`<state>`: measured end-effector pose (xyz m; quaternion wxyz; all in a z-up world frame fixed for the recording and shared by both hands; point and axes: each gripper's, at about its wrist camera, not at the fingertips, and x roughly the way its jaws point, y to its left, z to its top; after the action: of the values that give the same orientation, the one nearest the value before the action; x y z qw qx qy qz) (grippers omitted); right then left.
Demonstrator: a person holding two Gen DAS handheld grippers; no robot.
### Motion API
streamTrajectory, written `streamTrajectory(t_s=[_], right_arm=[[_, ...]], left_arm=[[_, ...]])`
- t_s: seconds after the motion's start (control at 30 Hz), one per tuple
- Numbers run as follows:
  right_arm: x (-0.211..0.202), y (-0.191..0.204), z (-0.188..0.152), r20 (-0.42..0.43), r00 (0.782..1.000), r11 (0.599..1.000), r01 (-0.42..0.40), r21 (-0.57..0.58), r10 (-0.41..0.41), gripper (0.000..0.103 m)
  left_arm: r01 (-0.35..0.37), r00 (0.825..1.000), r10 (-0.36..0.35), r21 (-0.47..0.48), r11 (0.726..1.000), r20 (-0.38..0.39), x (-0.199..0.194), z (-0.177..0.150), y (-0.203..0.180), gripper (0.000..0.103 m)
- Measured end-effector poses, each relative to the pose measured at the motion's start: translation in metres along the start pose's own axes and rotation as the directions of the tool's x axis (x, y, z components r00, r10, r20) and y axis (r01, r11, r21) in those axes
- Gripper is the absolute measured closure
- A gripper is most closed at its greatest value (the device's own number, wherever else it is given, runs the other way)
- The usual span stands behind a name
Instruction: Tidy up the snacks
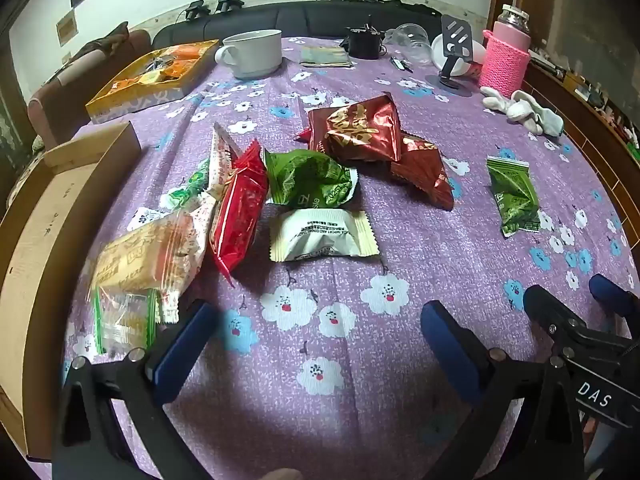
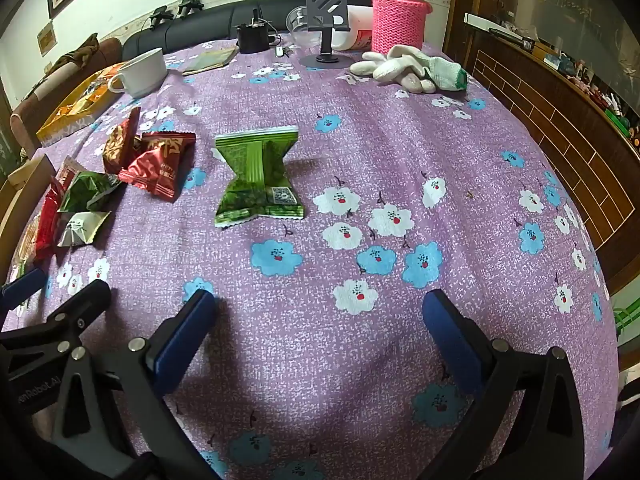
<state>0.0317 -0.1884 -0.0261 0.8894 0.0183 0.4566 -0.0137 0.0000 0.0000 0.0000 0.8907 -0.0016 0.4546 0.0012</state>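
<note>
left gripper: spread wide, nothing between the blue fingers; tilted down over bare cloth, near edge of the bench.
right gripper: also spread wide and empty; tilted down over the cloth, just beside the left gripper, whose blue tip shows at the left edge of the right wrist view.
bench: covered by a purple cloth printed with white and blue flowers.
white snack packet: lies flat, closest packet ahead of the left gripper.
crumpled green packet: just behind the white one, touching it.
red packet: tilted on edge, left of the white and green ones, leaning against the pile.
clear-wrapped orange snack: leftmost of the pile, near the left finger; a small green-edged clear packet lies in front of it.
dark red packets: two, overlapping, behind the green one.
lone green packet: apart from the pile, on open cloth ahead of the right gripper, creased in the middle.
cardboard box: open, at the left bench edge beside the pile.
orange tray of snacks: far left, behind the box.
white cup: far side, right of the tray.
pink-sleeved bottle: far right; white gloves lie in front of it.
phone stand: left of the bottle.
</note>
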Motion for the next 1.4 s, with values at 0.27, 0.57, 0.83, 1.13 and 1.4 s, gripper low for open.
streamTrajectory(t_s=[0.27,0.57,0.83,1.13,1.4], right_arm=[[-0.0001,0.0,0.0,0.0,1.0,1.0,0.001,0.0,-0.001,0.0],[-0.0001,0.0,0.0001,0.0,1.0,1.0,0.001,0.0,-0.001,0.0],[-0.0001,0.0,0.0001,0.0,1.0,1.0,0.001,0.0,-0.001,0.0],[-0.0001,0.0,0.0001,0.0,1.0,1.0,0.001,0.0,-0.001,0.0],[0.0001,0.0,0.0003,0.0,1.0,1.0,0.001,-0.001,-0.001,0.0]], left_arm=[[-0.002,1.0,0.002,-0.003,1.0,-0.002,0.0001,0.0001,0.0,0.001],[-0.009,1.0,0.009,-0.012,1.0,0.001,-0.0024,-0.0033,0.0011,0.001],[-0.009,1.0,0.009,-0.012,1.0,0.002,-0.0027,-0.0038,0.0009,0.001],[-0.002,1.0,0.002,-0.005,1.0,0.0,-0.0022,-0.0016,0.0007,0.001],[-0.002,1.0,0.002,-0.005,1.0,0.0,-0.0023,-0.0017,0.0006,0.001]])
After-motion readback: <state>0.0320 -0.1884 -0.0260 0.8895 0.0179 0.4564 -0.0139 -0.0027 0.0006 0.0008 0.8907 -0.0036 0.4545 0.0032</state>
